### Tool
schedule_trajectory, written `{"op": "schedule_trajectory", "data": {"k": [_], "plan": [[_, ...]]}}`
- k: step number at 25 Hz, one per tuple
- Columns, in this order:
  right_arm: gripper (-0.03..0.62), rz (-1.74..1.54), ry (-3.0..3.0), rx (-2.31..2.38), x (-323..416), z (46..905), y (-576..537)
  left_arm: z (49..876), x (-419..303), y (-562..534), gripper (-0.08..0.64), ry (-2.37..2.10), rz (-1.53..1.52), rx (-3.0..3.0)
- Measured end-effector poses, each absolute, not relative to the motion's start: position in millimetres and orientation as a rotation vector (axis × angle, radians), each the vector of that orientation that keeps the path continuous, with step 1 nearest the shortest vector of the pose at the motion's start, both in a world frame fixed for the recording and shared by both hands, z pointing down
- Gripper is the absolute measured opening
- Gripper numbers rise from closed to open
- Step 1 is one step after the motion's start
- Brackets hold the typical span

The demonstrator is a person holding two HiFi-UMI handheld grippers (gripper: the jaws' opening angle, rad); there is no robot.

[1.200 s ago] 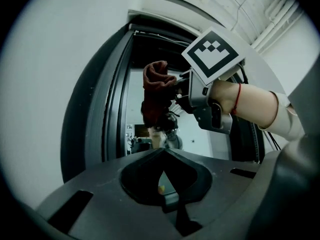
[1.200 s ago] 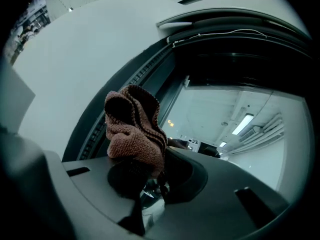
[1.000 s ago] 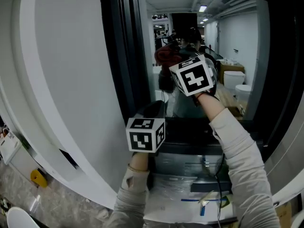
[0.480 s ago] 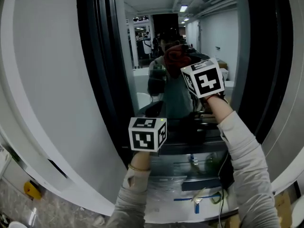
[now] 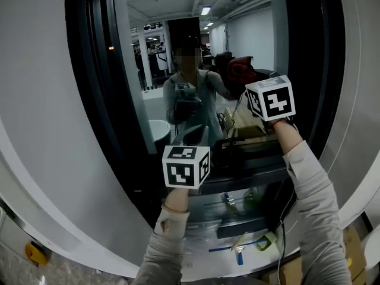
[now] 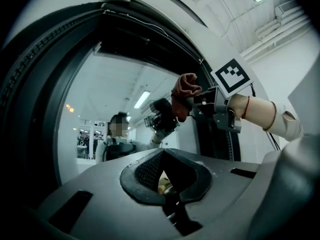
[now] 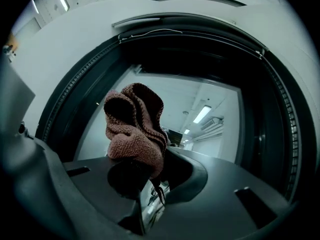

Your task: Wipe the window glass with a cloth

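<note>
The window glass (image 5: 196, 88) sits in a dark frame and mirrors the room and a person. My right gripper (image 5: 242, 81) is raised at the glass's upper right, shut on a bunched reddish-brown knitted cloth (image 5: 240, 69). In the right gripper view the cloth (image 7: 135, 129) bulges up from the right gripper (image 7: 145, 159) towards the glass (image 7: 200, 109). My left gripper (image 5: 195, 133) hangs lower, near the pane's bottom middle. Seen from the left gripper view, the left gripper (image 6: 163, 156) is shut on nothing, with the cloth (image 6: 184, 95) and the right gripper (image 6: 197, 100) up to its right.
A thick black frame (image 5: 89, 100) and a pale curved surround (image 5: 35, 100) border the pane. Below the sill lies plastic sheeting with blue tape (image 5: 237, 249). A cardboard box (image 5: 350, 242) stands at the lower right, and a small yellow object (image 5: 32, 253) at the lower left.
The right gripper has carried the cloth to the right across the glass. The head view has swung, so the window sits further left. The left gripper has barely moved.
</note>
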State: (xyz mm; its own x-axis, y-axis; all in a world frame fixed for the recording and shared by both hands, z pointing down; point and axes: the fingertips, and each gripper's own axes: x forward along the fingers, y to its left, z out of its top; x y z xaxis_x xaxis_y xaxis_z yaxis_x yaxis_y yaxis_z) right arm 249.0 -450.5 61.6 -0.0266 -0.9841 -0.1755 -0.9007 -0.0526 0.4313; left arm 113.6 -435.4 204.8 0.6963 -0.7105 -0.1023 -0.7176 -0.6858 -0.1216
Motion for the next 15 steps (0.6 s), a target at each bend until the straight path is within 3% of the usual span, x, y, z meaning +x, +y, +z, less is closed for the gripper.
{"op": "schedule_trajectory", "data": {"k": [15], "plan": [[0.043, -0.502, -1.749, 2.31, 400, 82, -420, 215, 191, -424, 0.003, 0.991, 0.064, -2.825]]}}
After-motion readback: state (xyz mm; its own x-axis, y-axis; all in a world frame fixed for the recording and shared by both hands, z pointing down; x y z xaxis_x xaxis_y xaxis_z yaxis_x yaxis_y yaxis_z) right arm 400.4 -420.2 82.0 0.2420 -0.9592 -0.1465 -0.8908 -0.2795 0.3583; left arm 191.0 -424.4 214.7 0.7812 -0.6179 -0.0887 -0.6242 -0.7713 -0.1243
